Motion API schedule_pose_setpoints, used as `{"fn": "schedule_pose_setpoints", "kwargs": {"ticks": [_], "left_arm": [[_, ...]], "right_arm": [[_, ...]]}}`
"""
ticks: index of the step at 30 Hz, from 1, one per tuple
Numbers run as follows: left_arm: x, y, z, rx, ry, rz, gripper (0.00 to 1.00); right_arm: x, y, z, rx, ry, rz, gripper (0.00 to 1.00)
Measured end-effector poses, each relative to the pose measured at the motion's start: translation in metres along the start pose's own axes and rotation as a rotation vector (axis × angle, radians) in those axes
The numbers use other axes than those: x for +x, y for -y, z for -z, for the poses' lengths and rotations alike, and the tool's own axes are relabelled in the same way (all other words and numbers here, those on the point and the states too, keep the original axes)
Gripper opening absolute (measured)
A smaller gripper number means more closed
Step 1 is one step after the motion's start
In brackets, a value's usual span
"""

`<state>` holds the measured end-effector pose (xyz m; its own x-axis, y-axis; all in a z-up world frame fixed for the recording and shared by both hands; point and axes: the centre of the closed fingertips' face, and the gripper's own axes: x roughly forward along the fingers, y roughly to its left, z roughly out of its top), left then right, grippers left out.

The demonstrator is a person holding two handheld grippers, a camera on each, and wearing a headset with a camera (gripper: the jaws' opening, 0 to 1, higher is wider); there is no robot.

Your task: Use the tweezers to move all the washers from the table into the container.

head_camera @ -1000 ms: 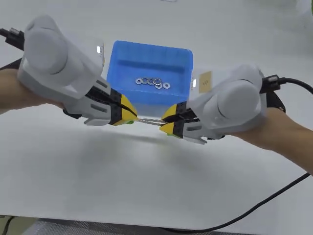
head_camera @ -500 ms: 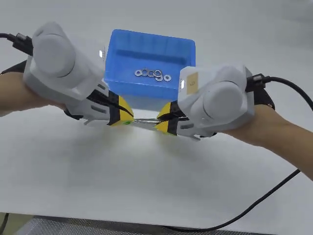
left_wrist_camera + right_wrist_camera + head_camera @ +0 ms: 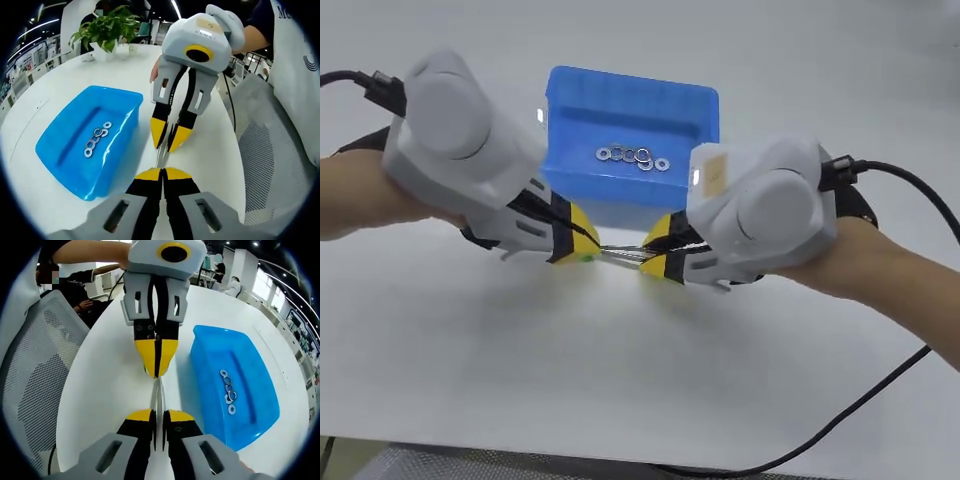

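Left tool (image 3: pixel 582 240) and right tool (image 3: pixel 658 255) meet tip to tip just in front of the container (image 3: pixel 630 85), on its near side, and between them they share the tweezers (image 3: pixel 620 253). In the left gripper view the left tool's yellow-tipped jaws are pressed together on one end of the thin metal tweezers, which run straight ahead into the jaws of the right tool facing it. In the right gripper view the right tool's jaws are drawn in on the other end, with only the thickness of the tweezers between them. The tweezers lie roughly level, alongside the container's near wall and just beside it; whether they touch the counter (image 3: pixel 570 350) cannot be told. The washers (image 3: pixel 632 157) lie inside the container in a short row on its floor, close together near the middle, some touching or overlapping. The container is a blue, open-topped plastic tub standing on the white counter. A black cable (image 3: pixel 880 400) trails from the right tool across the counter, away from the container towards the near edge. Further from the container, a potted plant (image 3: pixel 105 27) stands on the counter beyond its far end, and a grey mesh chair (image 3: pixel 35 365) sits off the counter's edge.
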<state>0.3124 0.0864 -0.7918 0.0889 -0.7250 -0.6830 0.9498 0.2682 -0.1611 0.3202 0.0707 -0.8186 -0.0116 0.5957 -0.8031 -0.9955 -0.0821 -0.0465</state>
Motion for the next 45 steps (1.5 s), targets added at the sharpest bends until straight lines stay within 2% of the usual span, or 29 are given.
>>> {"fn": "schedule_pose_setpoints", "kwargs": {"ticks": [5,7,10,11,12,13,14,16,18,20,22,23,24,27,28,29,31,32,34,36,39,41,42,45], "left_arm": [[-0.006,0.003,0.002,-0.007,-0.015,-0.021,0.04],[-0.010,0.007,-0.002,-0.048,0.009,-0.024,0.04],[-0.017,0.007,-0.001,-0.071,0.015,-0.056,0.05],[-0.020,0.005,-0.001,-0.078,0.020,-0.081,0.07],[-0.022,0.005,0.000,-0.073,0.021,-0.093,0.09],[-0.026,0.001,0.000,-0.054,0.027,-0.129,0.11],[-0.030,-0.002,0.001,-0.035,0.026,-0.155,0.15],[-0.036,0.001,0.005,-0.026,0.016,-0.161,0.20],[-0.046,-0.004,0.010,0.007,-0.001,-0.224,0.24],[-0.055,-0.006,0.010,0.028,0.011,-0.281,0.29],[-0.064,-0.003,0.008,0.019,0.032,-0.317,0.31],[-0.069,-0.003,0.006,0.013,0.042,-0.344,0.36],[-0.074,-0.004,0.003,0.023,0.061,-0.384,0.43],[-0.086,-0.005,-0.003,0.038,0.080,-0.453,0.69],[-0.090,-0.005,-0.007,0.079,0.089,-0.476,0.75],[-0.090,-0.002,-0.011,0.091,0.100,-0.476,0.80],[-0.091,0.001,-0.015,0.053,0.111,-0.474,0.96],[-0.092,0.002,-0.017,0.060,0.112,-0.483,0.99],[-0.094,0.004,-0.021,0.071,0.105,-0.502,1.00],[-0.096,0.005,-0.023,0.059,0.097,-0.508,1.00],[-0.098,0.013,-0.029,0.057,0.096,-0.519,1.00],[-0.101,0.015,-0.026,0.022,0.064,-0.530,1.00],[-0.103,0.015,-0.026,0.025,0.048,-0.542,1.00],[-0.109,0.016,-0.031,0.060,0.056,-0.557,1.00]], "right_arm": [[-0.001,0.001,0.002,0.000,-0.015,0.016,0.13],[-0.002,0.003,0.002,0.005,-0.016,0.026,0.15],[-0.004,0.005,0.007,0.004,-0.037,0.050,0.17],[-0.006,0.005,0.008,0.002,-0.041,0.056,0.18],[-0.010,0.004,0.008,0.010,-0.036,0.067,0.18],[-0.013,0.003,0.007,0.021,-0.024,0.073,0.18],[-0.020,-0.001,0.003,0.047,0.006,0.078,0.18],[-0.029,-0.006,0.002,0.078,0.031,0.091,0.18],[-0.042,-0.010,0.003,0.113,0.056,0.124,0.20],[-0.055,-0.011,0.006,0.140,0.078,0.177,0.25],[-0.072,-0.009,0.004,0.109,0.087,0.257,0.33],[-0.082,-0.006,0.001,0.064,0.097,0.322,0.36],[-0.088,-0.006,0.000,0.043,0.092,0.350,0.40],[-0.104,-0.002,0.001,0.049,0.070,0.441,0.56],[-0.108,-0.001,0.001,0.068,0.072,0.462,0.61],[-0.111,-0.001,0.001,0.085,0.078,0.474,0.66],[-0.117,0.001,-0.002,0.140,0.112,0.487,0.78],[-0.120,0.001,-0.003,0.145,0.118,0.488,0.84],[-0.126,0.000,-0.006,0.136,0.125,0.485,0.99],[-0.130,-0.002,-0.008,0.125,0.126,0.475,1.00],[-0.136,-0.003,-0.005,0.121,0.113,0.490,1.00],[-0.137,-0.005,0.000,0.138,0.099,0.501,1.00],[-0.138,-0.005,0.001,0.142,0.100,0.507,1.00],[-0.143,-0.006,0.003,0.164,0.107,0.529,1.00]]}}
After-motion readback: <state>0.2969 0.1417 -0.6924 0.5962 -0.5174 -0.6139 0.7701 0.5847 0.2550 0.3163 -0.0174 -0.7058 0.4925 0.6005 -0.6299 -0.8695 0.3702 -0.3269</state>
